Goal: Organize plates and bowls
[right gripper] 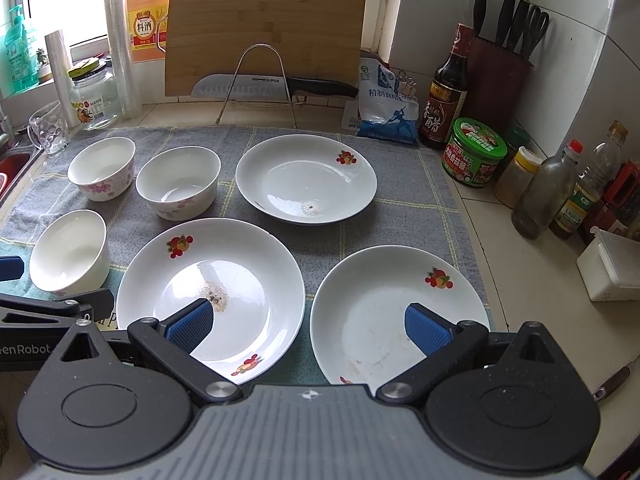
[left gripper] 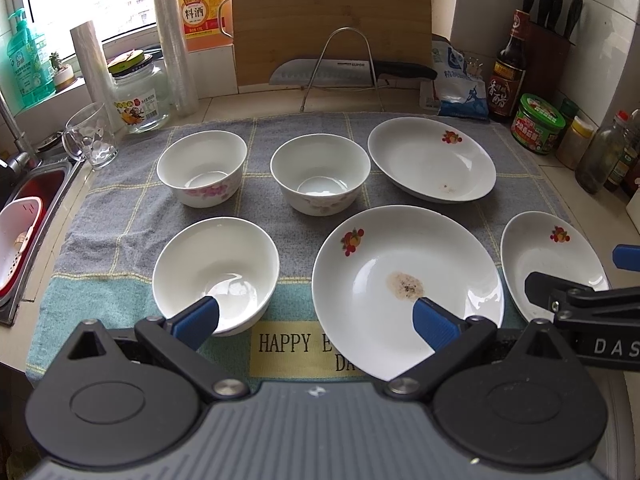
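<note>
Plates (right gripper: pixel 210 280) sit on "HAPPY" towel (left gripper: pixel 280 342); both tongs (left gripper: pixel 316 318) (right gripper: pixel 308 322) gape wide, empty.

Bare towel (right gripper: pixel 264 132) strip along desk back edge passable; bottles (right gripper: pixel 548 196) crowd right edge; bowls (left gripper: pixel 216 272), plates (right gripper: pixel 306 178) fill middle.

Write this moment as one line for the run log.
left gripper: open, empty | right gripper: open, empty | bowls: three, unstacked | plates: three, unstacked
</note>
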Demonstrator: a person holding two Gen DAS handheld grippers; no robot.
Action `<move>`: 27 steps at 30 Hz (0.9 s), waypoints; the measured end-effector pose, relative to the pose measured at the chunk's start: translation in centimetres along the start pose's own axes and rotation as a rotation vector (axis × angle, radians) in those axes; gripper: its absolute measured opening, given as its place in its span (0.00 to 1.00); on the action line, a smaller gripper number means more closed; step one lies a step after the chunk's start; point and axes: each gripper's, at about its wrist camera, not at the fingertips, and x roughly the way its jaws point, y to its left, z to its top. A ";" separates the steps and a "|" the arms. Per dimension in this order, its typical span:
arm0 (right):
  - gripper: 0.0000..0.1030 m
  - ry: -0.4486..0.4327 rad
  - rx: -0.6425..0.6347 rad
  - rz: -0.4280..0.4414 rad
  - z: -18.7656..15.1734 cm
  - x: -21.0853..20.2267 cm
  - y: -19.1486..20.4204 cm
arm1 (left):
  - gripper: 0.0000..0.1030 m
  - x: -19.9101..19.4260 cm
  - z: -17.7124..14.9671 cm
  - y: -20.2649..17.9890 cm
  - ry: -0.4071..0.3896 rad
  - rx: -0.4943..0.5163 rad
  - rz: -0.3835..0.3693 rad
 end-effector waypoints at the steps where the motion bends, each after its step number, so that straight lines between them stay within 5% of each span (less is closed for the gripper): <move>1: 1.00 0.000 0.003 -0.002 0.0 0.0 0.0 | 0.99 0.0 0.0 0.0 0.000 0.002 -0.002; 16: 1.00 -0.041 0.044 -0.043 -0.4 -0.8 1.3 | 0.99 0.1 0.5 1.5 -0.046 0.068 -0.071; 27: 1.00 -0.215 0.029 -0.154 -1.1 -3.1 2.4 | 0.99 -0.4 1.7 2.9 -0.141 0.220 -0.203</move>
